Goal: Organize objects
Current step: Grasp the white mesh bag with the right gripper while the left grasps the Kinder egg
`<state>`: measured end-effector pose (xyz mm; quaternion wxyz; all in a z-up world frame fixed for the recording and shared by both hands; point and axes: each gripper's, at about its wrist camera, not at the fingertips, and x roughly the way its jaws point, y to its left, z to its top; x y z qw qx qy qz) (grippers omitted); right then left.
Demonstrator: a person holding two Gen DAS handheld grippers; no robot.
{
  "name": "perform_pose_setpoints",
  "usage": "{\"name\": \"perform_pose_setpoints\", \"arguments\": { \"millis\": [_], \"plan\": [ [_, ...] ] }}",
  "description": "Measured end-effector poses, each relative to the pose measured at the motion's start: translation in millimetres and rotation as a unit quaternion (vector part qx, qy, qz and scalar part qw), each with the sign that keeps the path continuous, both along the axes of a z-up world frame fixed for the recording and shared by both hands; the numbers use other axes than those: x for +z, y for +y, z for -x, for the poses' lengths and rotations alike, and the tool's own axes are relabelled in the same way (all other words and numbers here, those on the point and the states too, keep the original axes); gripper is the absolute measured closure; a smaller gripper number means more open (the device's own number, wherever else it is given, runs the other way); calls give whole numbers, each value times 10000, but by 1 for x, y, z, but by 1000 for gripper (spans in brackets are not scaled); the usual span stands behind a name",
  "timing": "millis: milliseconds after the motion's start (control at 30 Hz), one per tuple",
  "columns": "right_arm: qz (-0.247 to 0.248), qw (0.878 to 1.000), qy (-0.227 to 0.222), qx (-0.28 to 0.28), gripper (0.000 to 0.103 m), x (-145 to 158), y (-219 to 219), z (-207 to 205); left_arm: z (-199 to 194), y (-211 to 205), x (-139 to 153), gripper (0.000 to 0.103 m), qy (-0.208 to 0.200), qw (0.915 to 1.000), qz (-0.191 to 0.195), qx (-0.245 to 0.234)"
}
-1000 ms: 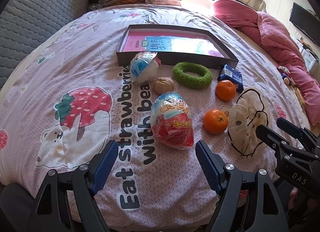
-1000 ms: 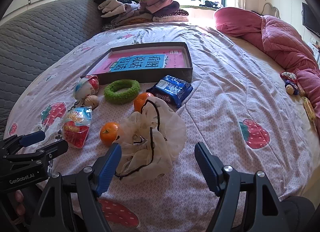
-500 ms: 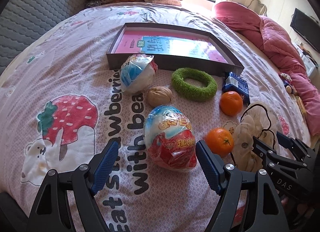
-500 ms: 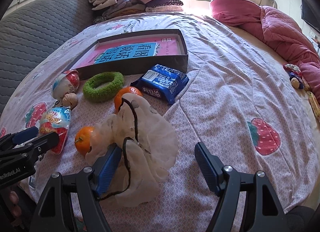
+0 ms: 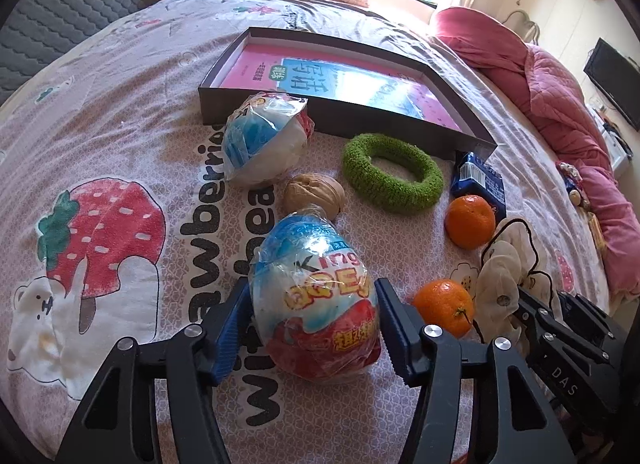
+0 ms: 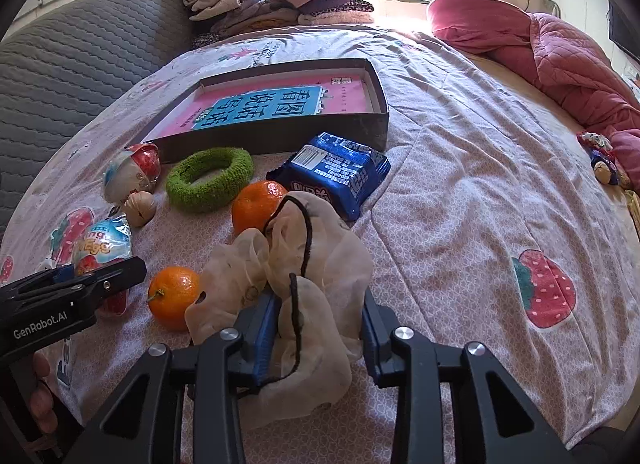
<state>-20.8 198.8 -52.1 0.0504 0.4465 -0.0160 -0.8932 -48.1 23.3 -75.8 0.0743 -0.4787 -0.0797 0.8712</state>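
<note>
On the strawberry-print bedspread, a foil-wrapped toy egg (image 5: 312, 288) lies between the blue pads of my left gripper (image 5: 314, 328). Its jaws are closing and both pads touch the wrap. My right gripper (image 6: 316, 336) is closing on a sheer cream pouch with a black cord (image 6: 320, 264), and the bunched fabric fills the gap between its pads. Behind these lie two oranges (image 5: 442, 306) (image 5: 470, 220), a walnut (image 5: 314, 194), a green fuzzy ring (image 5: 392, 176), a second wrapped egg (image 5: 260, 144) and a blue snack packet (image 6: 336, 172). A shallow dark box (image 5: 328, 120) holding a pink book stands farther back.
A pink quilt (image 6: 560, 56) is heaped at the right, with a small toy (image 6: 600, 160) below it. Folded clothes (image 6: 272, 0) are stacked at the far end. A grey padded headboard (image 6: 60, 76) runs along the left. Bare bedspread lies right of the pouch.
Both grippers came forward and down. The left jaws, wide open before, have narrowed onto the near egg. The right jaws have narrowed onto the cream pouch.
</note>
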Motion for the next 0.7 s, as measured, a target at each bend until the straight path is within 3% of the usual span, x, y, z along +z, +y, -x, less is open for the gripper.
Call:
{"name": "perform_pose_setpoints", "arguments": {
  "millis": [233, 700],
  "plan": [
    [-51, 9998, 156, 97, 81, 6, -3, -5, -6, 3, 2, 47, 33, 9998, 129, -116],
    [65, 9978, 613, 223, 83, 35, -4, -16, -24, -7, 30, 49, 365, 9992, -13, -144]
  ]
}}
